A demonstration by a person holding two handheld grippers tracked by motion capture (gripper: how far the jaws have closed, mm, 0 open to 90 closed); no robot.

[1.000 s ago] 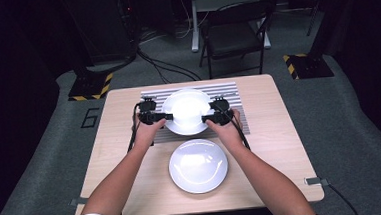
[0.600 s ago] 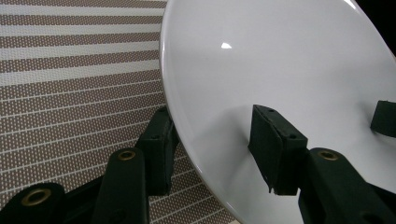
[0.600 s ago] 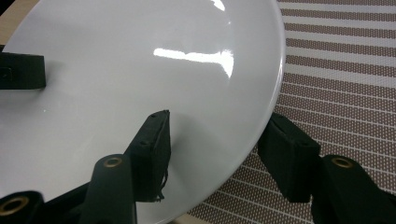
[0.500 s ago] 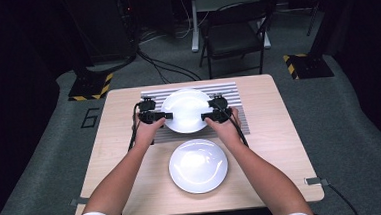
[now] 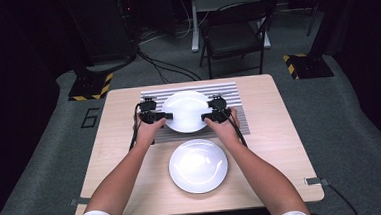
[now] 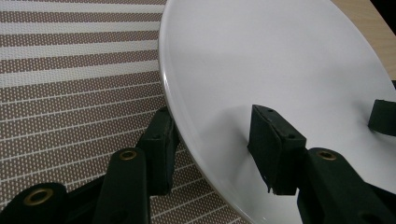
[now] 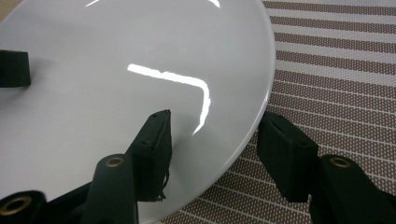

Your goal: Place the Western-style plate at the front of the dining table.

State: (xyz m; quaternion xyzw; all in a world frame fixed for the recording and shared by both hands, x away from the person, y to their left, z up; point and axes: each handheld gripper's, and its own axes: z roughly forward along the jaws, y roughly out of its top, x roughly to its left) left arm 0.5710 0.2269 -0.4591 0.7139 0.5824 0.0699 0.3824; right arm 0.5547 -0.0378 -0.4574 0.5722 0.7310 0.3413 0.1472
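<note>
A white plate [image 5: 186,110] rests over the striped placemat [image 5: 230,92] at the far middle of the table. My left gripper [image 5: 165,117] holds its left rim and my right gripper [image 5: 204,117] holds its right rim. In the left gripper view the plate [image 6: 280,60] has one jaw under its rim and the other on its top face, with the gripper [image 6: 210,121] shut on it. The right gripper view shows the same grip [image 7: 214,119] on the plate [image 7: 116,46]. A second white plate [image 5: 198,165] lies nearer, on bare wood.
The wooden table [image 5: 276,147] has open room at both sides of the nearer plate. The person's forearms [image 5: 127,171] come in from the near edge. A folding chair [image 5: 234,34] and cables stand on the floor beyond the table.
</note>
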